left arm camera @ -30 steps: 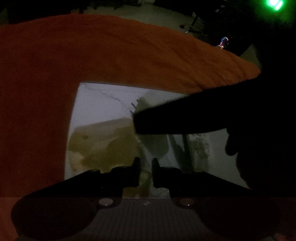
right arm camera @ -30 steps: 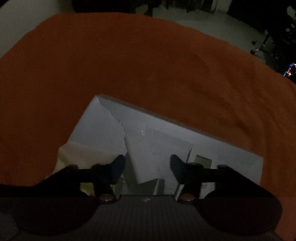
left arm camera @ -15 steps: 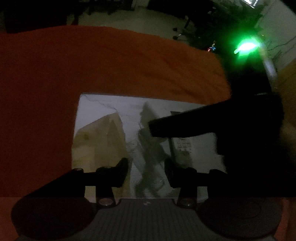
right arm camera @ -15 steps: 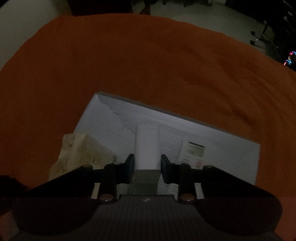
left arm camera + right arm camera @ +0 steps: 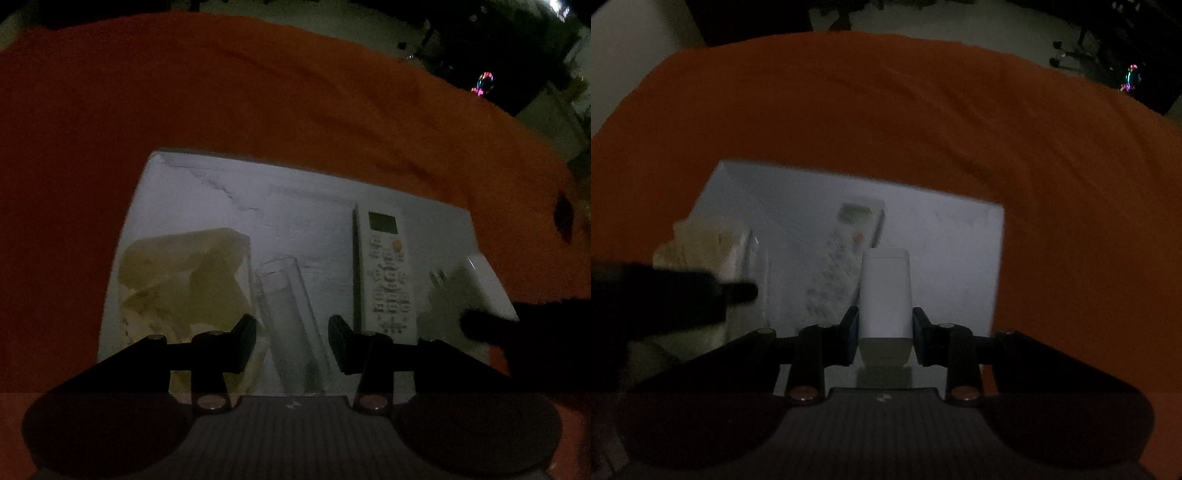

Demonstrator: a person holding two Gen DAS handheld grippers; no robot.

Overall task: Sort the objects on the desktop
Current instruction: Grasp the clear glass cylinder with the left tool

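white charger [image 5: 884, 295] in right gripper [image 5: 884, 338]

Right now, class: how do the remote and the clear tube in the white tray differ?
The remote is opaque white with a screen and buttons; the tube is see-through and plain. The remote lies clear of the left hand-held gripper; the tube lies between its open jaws, untouched. Both lie flat and lengthwise in the tray.

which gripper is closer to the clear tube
Left. The left gripper is open with the clear tube between its fingers; the right gripper, beyond the remote, holds a white block.
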